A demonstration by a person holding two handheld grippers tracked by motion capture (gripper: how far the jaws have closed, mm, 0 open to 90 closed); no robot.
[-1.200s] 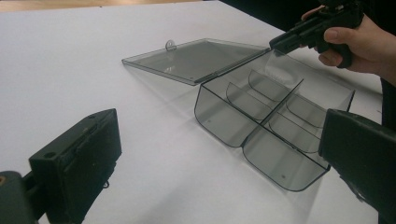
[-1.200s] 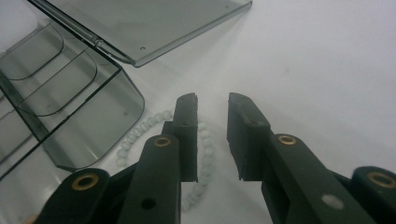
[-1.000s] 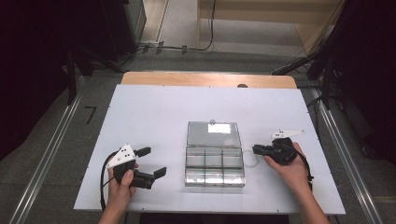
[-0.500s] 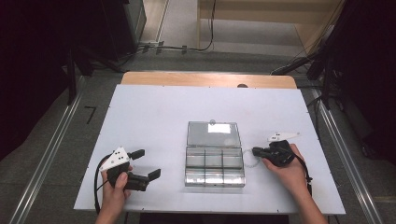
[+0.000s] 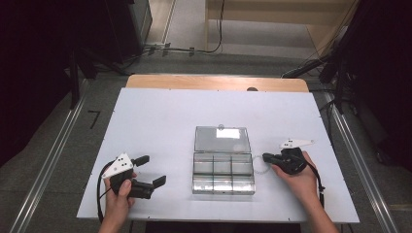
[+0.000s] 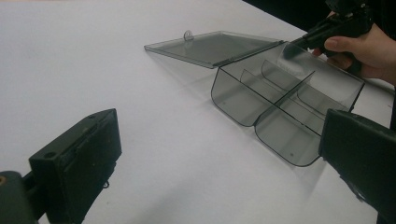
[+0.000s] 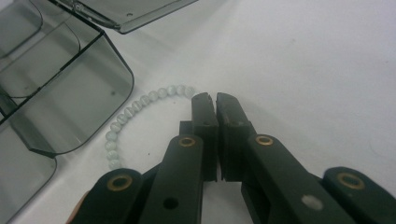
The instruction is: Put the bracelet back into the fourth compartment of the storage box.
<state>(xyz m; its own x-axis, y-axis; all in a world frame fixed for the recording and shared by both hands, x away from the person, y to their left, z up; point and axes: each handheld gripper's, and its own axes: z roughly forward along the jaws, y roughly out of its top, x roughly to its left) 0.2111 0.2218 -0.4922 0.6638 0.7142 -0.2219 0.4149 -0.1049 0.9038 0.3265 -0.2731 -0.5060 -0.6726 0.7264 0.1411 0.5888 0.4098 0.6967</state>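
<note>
A: What's the biggest thing out there?

B: The white table (image 5: pixel 160 121). On it, just beside the right gripper (image 7: pixel 208 99) on its jaw side, sits the clear compartment box (image 5: pixel 222 170), its lid (image 5: pixel 222 139) lying flat open at the far side.

A: And the left gripper (image 5: pixel 149 170)?

B: Well apart from the box, near the table's front edge, jaws spread wide with nothing between them.

A: The right one?

B: Its jaws have just been closing and now stand almost together. A pale bead bracelet (image 7: pixel 135 114) curves from the jaw tips round to the box's corner. One end of that string meets the tips, so it looks pinched there, though the contact itself is hidden behind the pads.
</note>
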